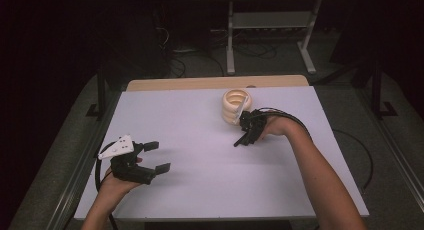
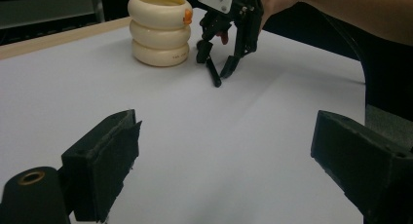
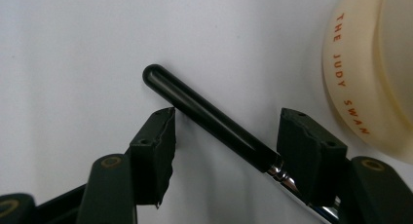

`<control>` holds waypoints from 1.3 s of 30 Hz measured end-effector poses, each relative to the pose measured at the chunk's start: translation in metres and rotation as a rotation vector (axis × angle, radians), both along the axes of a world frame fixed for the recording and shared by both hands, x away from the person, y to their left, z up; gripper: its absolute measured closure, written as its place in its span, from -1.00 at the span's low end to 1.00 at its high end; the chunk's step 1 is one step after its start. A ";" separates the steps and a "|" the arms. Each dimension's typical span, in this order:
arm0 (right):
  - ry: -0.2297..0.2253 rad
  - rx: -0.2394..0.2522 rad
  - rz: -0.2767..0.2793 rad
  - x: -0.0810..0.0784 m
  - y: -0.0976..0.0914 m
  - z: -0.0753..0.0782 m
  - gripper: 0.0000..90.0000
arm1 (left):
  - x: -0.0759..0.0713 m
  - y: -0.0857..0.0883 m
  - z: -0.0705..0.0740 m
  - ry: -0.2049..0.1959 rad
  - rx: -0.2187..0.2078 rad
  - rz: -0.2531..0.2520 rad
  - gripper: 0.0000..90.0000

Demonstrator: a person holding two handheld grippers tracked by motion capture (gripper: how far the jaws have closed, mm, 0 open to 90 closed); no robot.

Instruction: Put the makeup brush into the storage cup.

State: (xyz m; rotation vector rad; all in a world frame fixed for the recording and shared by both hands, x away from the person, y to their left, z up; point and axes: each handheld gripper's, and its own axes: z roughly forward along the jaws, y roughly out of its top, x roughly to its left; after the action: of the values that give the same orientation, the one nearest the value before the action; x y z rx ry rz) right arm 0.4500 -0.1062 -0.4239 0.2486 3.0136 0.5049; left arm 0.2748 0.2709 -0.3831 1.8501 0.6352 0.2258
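The black pen (image 3: 209, 118) lies on the white table (image 1: 200, 130) near its far edge, just beside the cream ring stack (image 1: 236, 105). The right gripper (image 3: 229, 151) is right over it, jaws open on both sides, with the pen slanting across the gap. The left gripper (image 1: 156, 156) waits wide open and empty near the front left corner.

We see both forearms bare, with no sleeves. Our left gripper (image 1: 159, 156) is black, with two blocky jaws faced in rough dark padding, a brass-ringed screw hole at the knuckle, and a white three-cornered plate dotted with small holes. Our right gripper (image 2: 217, 67) is black too, trailing a looping black cable, with an orange detail.
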 end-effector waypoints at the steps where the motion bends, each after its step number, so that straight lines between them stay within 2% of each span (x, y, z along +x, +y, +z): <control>1: 0.000 0.000 0.000 0.000 0.000 0.000 -0.12 | 0.000 0.000 0.000 0.000 0.000 0.000 -0.78; 5: 0.021 0.001 -0.013 0.000 0.000 0.001 -0.01 | 0.000 0.000 0.000 0.002 -0.002 0.002 -0.78; 13: 0.014 -0.003 -0.026 0.001 0.001 0.002 0.13 | 0.000 0.000 0.000 0.001 -0.001 0.002 -0.78; 22: 0.032 -0.001 -0.053 0.002 0.000 0.003 0.33 | 0.000 0.000 0.001 0.002 -0.004 0.004 -0.78; 39: 0.050 -0.021 -0.059 0.002 0.004 0.004 0.72 | 0.000 0.001 0.000 0.001 -0.005 0.004 -0.78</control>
State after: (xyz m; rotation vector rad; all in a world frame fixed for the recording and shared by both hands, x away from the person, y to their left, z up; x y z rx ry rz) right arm 0.4516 -0.1019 -0.4196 0.3526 3.0479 0.4689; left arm 0.2748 0.2715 -0.3828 1.8447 0.6394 0.2257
